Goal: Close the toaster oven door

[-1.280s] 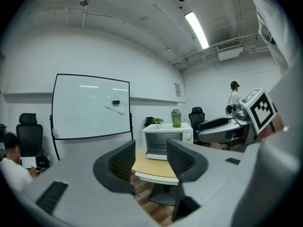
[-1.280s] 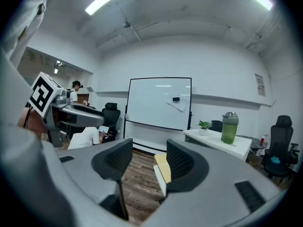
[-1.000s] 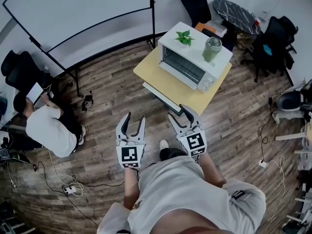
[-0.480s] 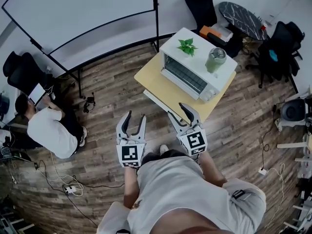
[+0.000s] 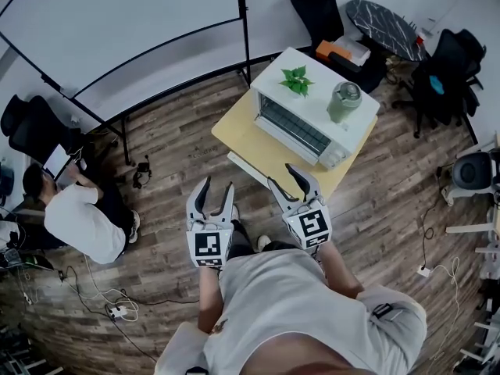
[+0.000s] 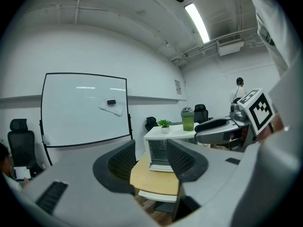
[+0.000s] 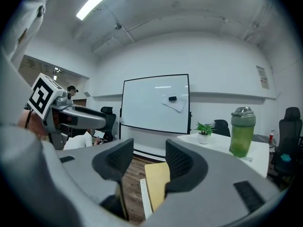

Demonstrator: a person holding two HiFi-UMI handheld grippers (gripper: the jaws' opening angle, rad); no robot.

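The white toaster oven [image 5: 301,116] sits on a yellow table [image 5: 238,127], its glass front towards the person, with a potted plant [image 5: 296,80] and a green bottle [image 5: 343,101] on top. The left gripper [image 5: 217,186] and right gripper [image 5: 281,176] hover short of it, jaws parted and empty.

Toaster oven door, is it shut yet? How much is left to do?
Nothing looks done yet: the toaster oven seems open at the front, though that is hard to tell from here. In hand: the left gripper and right gripper are open, empty and held short of the table. Left: reach the oven and close it.
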